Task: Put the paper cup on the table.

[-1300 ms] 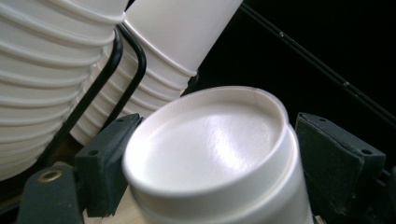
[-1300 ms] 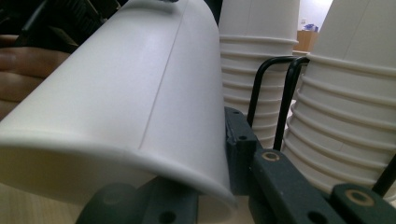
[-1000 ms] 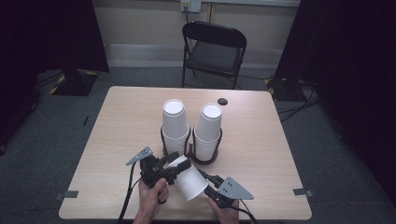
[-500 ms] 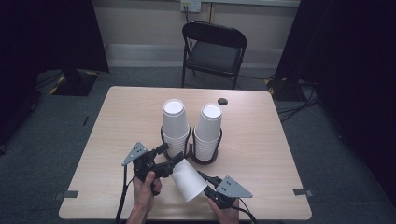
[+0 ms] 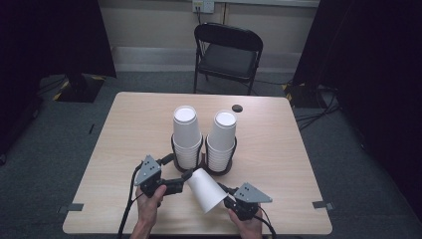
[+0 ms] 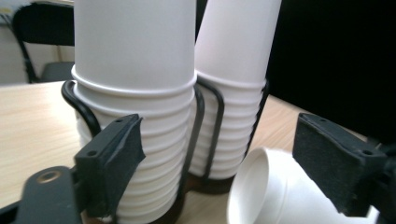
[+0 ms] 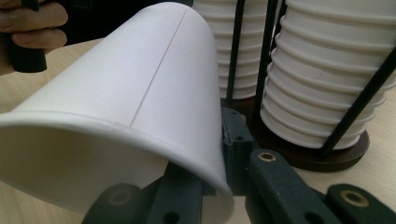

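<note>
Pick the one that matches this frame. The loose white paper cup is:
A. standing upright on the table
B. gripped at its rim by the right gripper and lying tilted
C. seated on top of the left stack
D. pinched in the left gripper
B: the right gripper is shut on the rim of the paper cup, which lies tilted toward the open left gripper.
</note>
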Demonstrator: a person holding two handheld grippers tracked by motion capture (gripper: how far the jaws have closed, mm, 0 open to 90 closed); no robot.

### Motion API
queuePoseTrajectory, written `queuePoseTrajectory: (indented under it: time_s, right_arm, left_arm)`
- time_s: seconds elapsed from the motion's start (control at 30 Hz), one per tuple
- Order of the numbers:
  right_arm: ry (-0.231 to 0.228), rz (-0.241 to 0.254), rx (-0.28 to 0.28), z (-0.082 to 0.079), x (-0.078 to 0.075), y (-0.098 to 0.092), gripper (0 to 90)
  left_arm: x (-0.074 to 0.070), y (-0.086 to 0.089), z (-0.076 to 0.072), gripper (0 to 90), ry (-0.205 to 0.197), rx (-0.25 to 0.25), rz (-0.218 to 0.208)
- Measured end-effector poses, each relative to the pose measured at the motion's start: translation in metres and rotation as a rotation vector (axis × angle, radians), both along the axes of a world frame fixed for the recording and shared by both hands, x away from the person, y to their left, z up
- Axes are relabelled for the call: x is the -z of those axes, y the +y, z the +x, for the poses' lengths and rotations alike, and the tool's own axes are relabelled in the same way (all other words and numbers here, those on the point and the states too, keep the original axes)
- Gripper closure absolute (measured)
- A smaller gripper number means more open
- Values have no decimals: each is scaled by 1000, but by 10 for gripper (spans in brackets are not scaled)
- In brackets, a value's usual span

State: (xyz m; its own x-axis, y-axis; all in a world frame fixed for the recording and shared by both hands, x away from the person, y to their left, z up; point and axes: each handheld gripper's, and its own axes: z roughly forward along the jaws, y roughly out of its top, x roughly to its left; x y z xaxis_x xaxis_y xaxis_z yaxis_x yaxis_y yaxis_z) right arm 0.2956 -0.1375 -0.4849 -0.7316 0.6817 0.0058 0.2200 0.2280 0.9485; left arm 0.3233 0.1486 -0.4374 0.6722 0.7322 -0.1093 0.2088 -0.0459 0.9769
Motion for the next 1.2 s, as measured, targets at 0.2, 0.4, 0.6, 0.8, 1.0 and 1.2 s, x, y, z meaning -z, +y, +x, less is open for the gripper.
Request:
queuePoseTrajectory:
  time_s: [0.2,0.4,0.6,0.8,1.0,1.2]
  right_arm:
    - [48,-44,-23,5,-3,0,855]
    - [103,-35,-49,10,-8,-3,855]
    - [160,-43,-69,15,-15,-9,855]
    - [207,-56,-83,19,-20,-13,854]
    - [230,-60,-109,21,-28,-16,854]
    - [233,-62,-115,21,-30,-16,854]
  left_arm:
    - [-3,1,-10,158,-55,-3,122]
    - [0,1,-16,190,-80,4,184]
    - [4,-4,-18,186,-90,20,255]
    - [8,-8,-20,192,-87,38,317]
    - [11,-10,-25,186,-118,84,359]
    - [12,-17,-29,184,-173,127,438]
